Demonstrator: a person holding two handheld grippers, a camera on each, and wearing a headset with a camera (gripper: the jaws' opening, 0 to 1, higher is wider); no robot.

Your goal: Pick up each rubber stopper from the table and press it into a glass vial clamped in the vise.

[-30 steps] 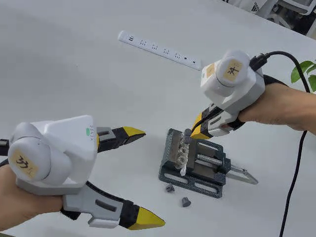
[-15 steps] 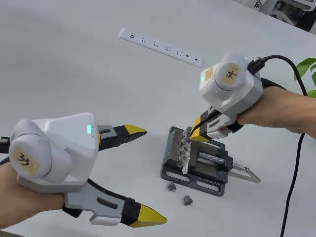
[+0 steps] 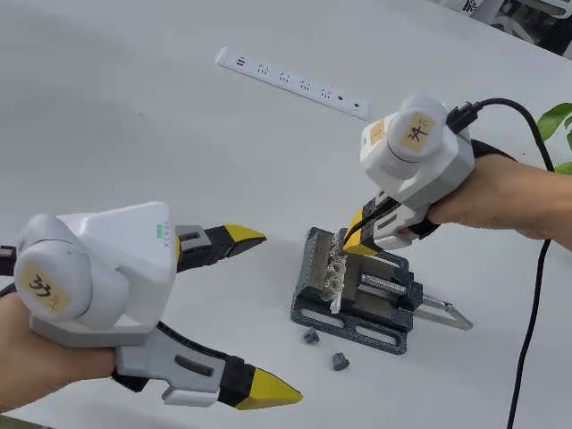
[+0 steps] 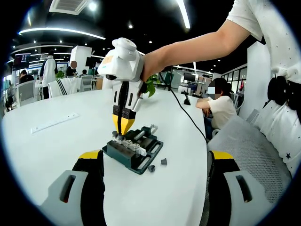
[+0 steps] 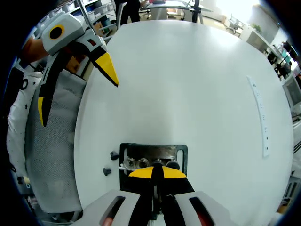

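Observation:
A small dark vise (image 3: 386, 315) stands on the white table with a row of glass vials (image 3: 334, 273) clamped in it. My right gripper (image 3: 356, 245) is shut, its yellow tips pointing down onto the far end of the row, where a grey stopper (image 3: 340, 235) sits just beside them. In the right gripper view the shut tips (image 5: 155, 171) cover the middle vials (image 5: 134, 163). Two loose stoppers (image 3: 310, 337) (image 3: 340, 361) lie in front of the vise. My left gripper (image 3: 255, 313) is wide open, left of the vise (image 4: 134, 149), holding nothing.
A white power strip (image 3: 290, 83) lies at the back of the table. A black cable (image 3: 536, 295) trails from the right gripper down the right side. Green leaves (image 3: 559, 121) poke in at the right edge. People sit at desks in the background (image 4: 218, 106).
Almost nothing differs; the picture has shifted slightly. My right gripper stays shut over the vials and the left stays open beside the vise.

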